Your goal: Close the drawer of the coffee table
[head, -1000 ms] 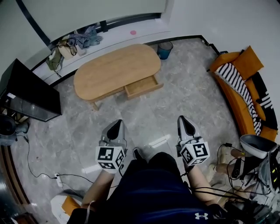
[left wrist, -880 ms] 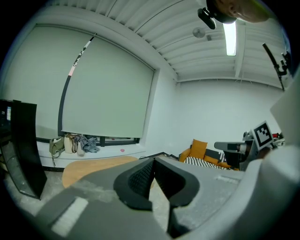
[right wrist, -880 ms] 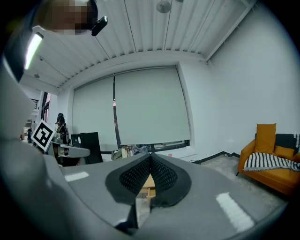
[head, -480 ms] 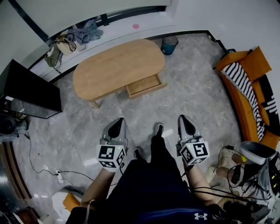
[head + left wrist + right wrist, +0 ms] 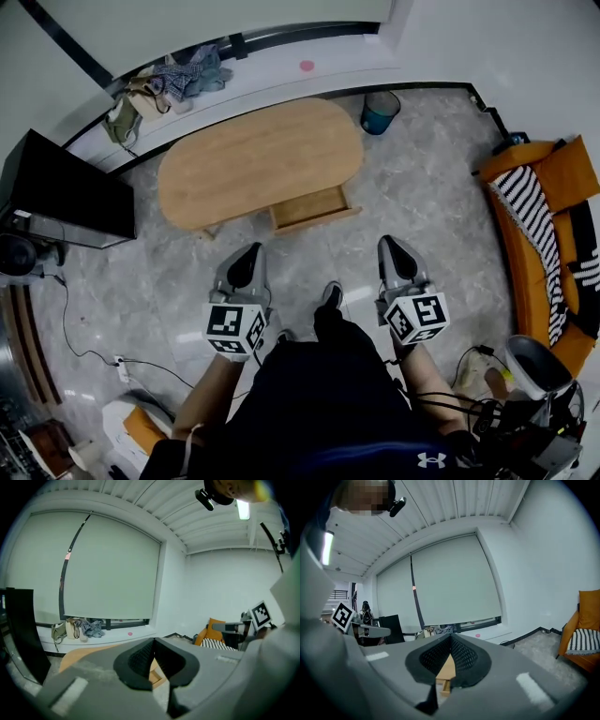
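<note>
LIVING ROOM: A person stands on a grey marble-patterned floor [image 5: 422, 216] facing an oval light-wood coffee table [image 5: 258, 159]. Its shallow wooden drawer [image 5: 312, 207] hangs pulled out of the near long side, toward the table's right end. From the head view the drawer looks empty, and its front panel is turned toward the person.

The grey left gripper [image 5: 249, 253], topped by a marker cube, is held out ahead of the body. Its dark ribbed pads are pressed together in a seam, with nothing caught between them. The matching right gripper [image 5: 392, 247] is likewise clamped on nothing, pads touching. A sliver of the open drawer shows through the notch beneath them.

Both tools point toward the table but are well apart from it, with bare floor between. One dark shoe [image 5: 331, 295] shows on the floor between the two grippers.

A black flat television screen [image 5: 66, 192] stands at the left, and a blue wastebasket [image 5: 380, 114] sits beyond the table's far right end. An orange sofa with a black-and-white striped cushion [image 5: 548, 220] lines the right wall. A heap of bags and clothes [image 5: 164, 82] rests on the window ledge.

By the look of things, none of the closing is done: the drawer stands open and untouched. What is left appears to be the whole job: getting to the table, setting a gripper tip against the drawer front, and pushing it in until it sits flush with the table's side.
</note>
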`<action>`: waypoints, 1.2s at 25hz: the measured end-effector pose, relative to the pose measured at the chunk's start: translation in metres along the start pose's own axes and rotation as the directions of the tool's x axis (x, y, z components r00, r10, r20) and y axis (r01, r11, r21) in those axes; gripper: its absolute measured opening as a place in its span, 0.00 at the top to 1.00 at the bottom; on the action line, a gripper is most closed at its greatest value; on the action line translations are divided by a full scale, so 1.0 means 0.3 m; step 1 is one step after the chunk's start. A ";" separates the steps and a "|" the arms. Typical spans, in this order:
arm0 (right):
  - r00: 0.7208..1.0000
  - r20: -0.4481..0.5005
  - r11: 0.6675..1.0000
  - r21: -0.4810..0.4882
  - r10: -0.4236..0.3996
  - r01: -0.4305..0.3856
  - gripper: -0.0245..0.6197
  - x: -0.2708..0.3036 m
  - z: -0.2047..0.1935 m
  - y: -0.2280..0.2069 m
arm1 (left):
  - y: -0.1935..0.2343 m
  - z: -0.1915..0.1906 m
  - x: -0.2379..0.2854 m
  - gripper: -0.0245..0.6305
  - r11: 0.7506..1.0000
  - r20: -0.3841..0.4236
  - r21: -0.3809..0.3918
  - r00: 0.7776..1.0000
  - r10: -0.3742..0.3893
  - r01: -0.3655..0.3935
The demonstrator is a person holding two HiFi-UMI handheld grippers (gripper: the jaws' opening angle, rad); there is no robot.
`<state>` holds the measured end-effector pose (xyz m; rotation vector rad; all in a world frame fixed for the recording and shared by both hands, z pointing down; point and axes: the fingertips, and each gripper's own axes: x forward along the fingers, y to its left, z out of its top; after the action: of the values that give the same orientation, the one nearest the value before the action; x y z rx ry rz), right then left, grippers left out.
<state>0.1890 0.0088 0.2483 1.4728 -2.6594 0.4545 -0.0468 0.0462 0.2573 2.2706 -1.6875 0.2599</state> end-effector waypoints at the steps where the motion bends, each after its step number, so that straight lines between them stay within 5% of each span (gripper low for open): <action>1: 1.000 -0.008 1.000 0.003 0.001 -0.001 0.96 0.021 0.005 -0.038 | -0.005 0.005 0.034 0.96 1.000 -0.005 -0.003 1.000 0.010 -0.010; 9: 0.996 -0.088 1.000 0.025 0.011 -0.009 0.96 0.159 -0.040 -0.289 | 0.013 -0.027 0.187 0.96 0.993 -0.052 -0.016 0.992 0.119 -0.120; 16: 0.982 -0.191 0.999 0.032 0.012 -0.006 0.96 0.300 -0.175 -0.409 | 0.123 -0.197 0.249 0.96 0.981 -0.155 -0.018 0.970 0.188 -0.193; 25: 0.949 -0.313 0.999 -0.032 -0.027 0.018 0.96 0.480 -0.326 -0.419 | 0.283 -0.395 0.340 0.96 0.987 -0.256 -0.031 0.956 0.146 -0.159; 30: 0.926 -0.376 0.994 -0.105 -0.040 0.001 0.96 0.562 -0.467 -0.427 | 0.355 -0.568 0.421 0.96 0.993 -0.324 0.042 0.939 0.118 -0.110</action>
<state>0.1939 -0.1525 0.4442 1.2357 -2.3259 0.5295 -0.1059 -0.0374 0.4714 2.0105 -1.6459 0.6471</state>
